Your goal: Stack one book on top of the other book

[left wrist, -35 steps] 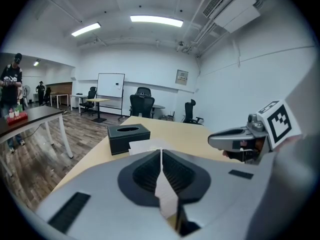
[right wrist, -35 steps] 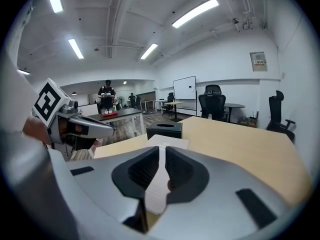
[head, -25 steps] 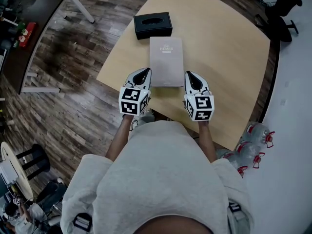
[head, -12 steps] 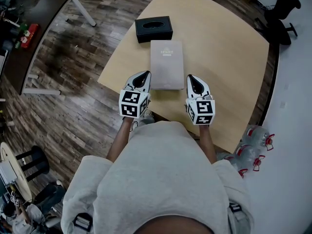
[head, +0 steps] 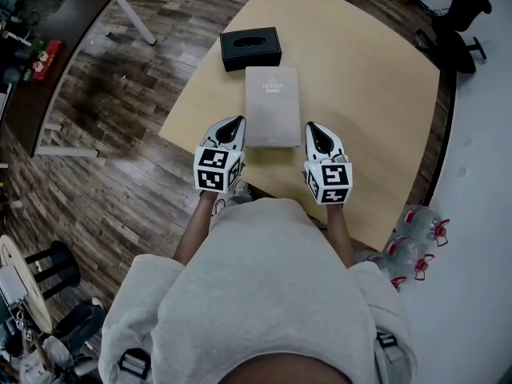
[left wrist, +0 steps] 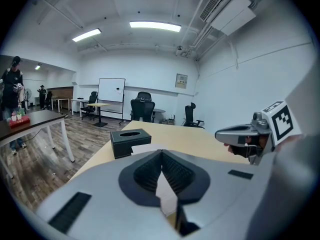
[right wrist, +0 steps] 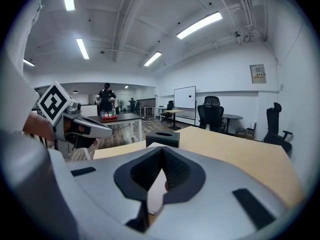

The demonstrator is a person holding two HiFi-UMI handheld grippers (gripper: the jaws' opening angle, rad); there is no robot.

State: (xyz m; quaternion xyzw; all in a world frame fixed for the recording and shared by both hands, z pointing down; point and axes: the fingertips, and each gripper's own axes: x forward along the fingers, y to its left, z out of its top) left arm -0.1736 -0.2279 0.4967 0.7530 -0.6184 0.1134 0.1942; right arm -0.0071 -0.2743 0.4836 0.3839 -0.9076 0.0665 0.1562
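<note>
A pale grey book (head: 273,106) lies flat on the wooden table (head: 360,94); from above only one cover shows, and I cannot tell whether another book lies under it. My left gripper (head: 233,125) sits just left of the book's near end, shut and holding nothing. My right gripper (head: 316,128) sits just right of that end, also shut and holding nothing. In the left gripper view the jaws meet (left wrist: 161,153), with the book (left wrist: 145,148) beyond them. In the right gripper view the jaws are likewise together (right wrist: 162,151), and the book (right wrist: 156,194) shows below them.
A black tissue box (head: 251,48) stands just beyond the book's far end. The table's near edge runs under both grippers. Water bottles (head: 412,238) lie on the floor at the right, an office chair (head: 460,22) stands at the back right, and a dark desk (head: 56,46) stands at the left.
</note>
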